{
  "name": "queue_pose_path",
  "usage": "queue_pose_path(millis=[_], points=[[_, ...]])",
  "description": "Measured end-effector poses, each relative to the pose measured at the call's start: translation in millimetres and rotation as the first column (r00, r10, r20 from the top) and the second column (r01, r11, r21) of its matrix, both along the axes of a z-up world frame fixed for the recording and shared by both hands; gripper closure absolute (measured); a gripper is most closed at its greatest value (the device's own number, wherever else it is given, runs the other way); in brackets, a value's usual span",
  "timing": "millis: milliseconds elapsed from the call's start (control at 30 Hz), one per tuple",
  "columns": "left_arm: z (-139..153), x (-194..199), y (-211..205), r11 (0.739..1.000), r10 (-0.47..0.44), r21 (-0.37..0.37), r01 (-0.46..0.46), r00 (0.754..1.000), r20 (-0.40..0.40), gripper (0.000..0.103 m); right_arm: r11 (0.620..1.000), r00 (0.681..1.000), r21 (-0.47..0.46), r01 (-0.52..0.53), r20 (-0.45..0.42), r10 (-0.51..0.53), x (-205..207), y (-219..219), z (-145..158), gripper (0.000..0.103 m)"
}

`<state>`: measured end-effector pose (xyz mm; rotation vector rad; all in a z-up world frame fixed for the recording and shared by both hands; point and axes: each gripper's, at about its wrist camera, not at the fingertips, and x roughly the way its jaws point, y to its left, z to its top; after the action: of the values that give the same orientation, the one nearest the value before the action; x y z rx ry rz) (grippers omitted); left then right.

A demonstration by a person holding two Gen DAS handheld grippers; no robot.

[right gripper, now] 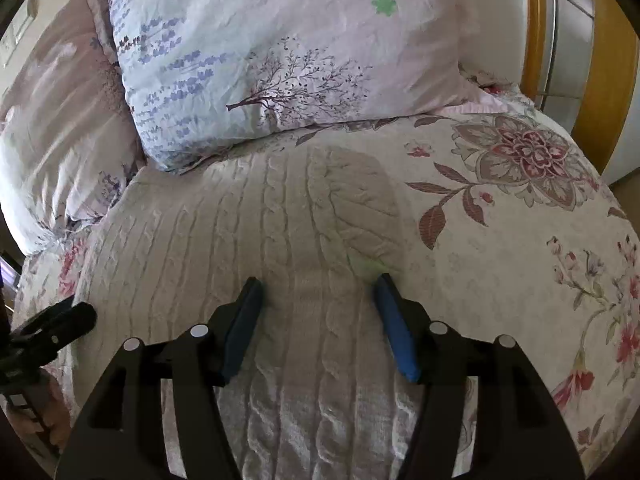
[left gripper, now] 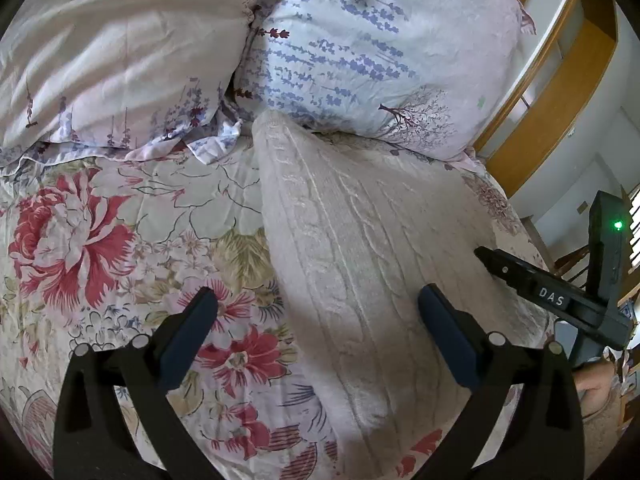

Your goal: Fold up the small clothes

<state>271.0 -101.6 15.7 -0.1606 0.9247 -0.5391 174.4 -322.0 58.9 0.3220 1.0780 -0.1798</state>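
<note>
A cream cable-knit garment (left gripper: 360, 240) lies flat on the floral bedspread (left gripper: 100, 240), its far end reaching the pillows. My left gripper (left gripper: 316, 294) stands wide open above its left edge, one finger over the bedspread and the other over the knit, with nothing between them. In the right wrist view the same knit (right gripper: 240, 220) fills the middle. My right gripper (right gripper: 319, 280) hovers open just over it, and its blue pads (right gripper: 244, 328) do not pinch the cloth. The right gripper's black body (left gripper: 552, 296) shows at the right of the left wrist view. The left one (right gripper: 60, 320) shows at the left edge of the right wrist view.
Two pillows lie at the head of the bed, a plain pinkish one (left gripper: 120, 52) and a lavender-print one (left gripper: 360, 52). A wooden headboard (left gripper: 560, 92) rises behind them. The bedspread (right gripper: 520, 240) curves down to the bed's edge on the right.
</note>
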Motion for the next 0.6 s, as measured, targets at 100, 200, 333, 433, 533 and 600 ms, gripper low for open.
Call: queue_pose_path(millis=[100, 200, 333, 433, 533, 600], points=[[-0.7, 0.4, 0.5, 1.000, 0.002, -0.010, -0.002, 1.000, -0.010, 0.002, 0.999, 1.000, 0.050, 0.009, -0.001, -0.009, -0.1, -6.8, 0.7, 0.042], [-1.5, 1.0, 1.7, 1.000, 0.001, -0.017, -0.001, 1.000, -0.016, 0.002, 0.993, 0.999, 0.110, 0.035, 0.009, -0.037, -4.1, -14.3, 9.9, 0.041], [-2.3, 1.8, 1.8, 1.000, 0.000, -0.025, -0.001, 1.000, -0.027, 0.002, 0.962, 0.988, 0.243, 0.124, 0.059, -0.142, -13.6, -40.7, 22.1, 0.027], [-4.2, 4.9, 4.3, 0.999, -0.004, -0.048, 0.001, 0.998, -0.057, 0.002, 0.940, 0.980, 0.296, 0.169, 0.050, -0.192, -14.7, -59.6, 21.3, 0.027], [-6.8, 8.5, 8.0, 0.996, -0.010, -0.084, 0.002, 0.995, -0.097, 0.002, 0.911, 0.972, 0.352, 0.216, 0.008, -0.234, -13.2, -77.7, 8.6, 0.027], [-9.0, 11.6, 12.4, 0.991, -0.020, -0.132, 0.002, 0.991, -0.129, 0.002, 0.891, 0.967, 0.385, 0.240, -0.017, -0.254, -12.9, -86.8, 0.4, 0.027]])
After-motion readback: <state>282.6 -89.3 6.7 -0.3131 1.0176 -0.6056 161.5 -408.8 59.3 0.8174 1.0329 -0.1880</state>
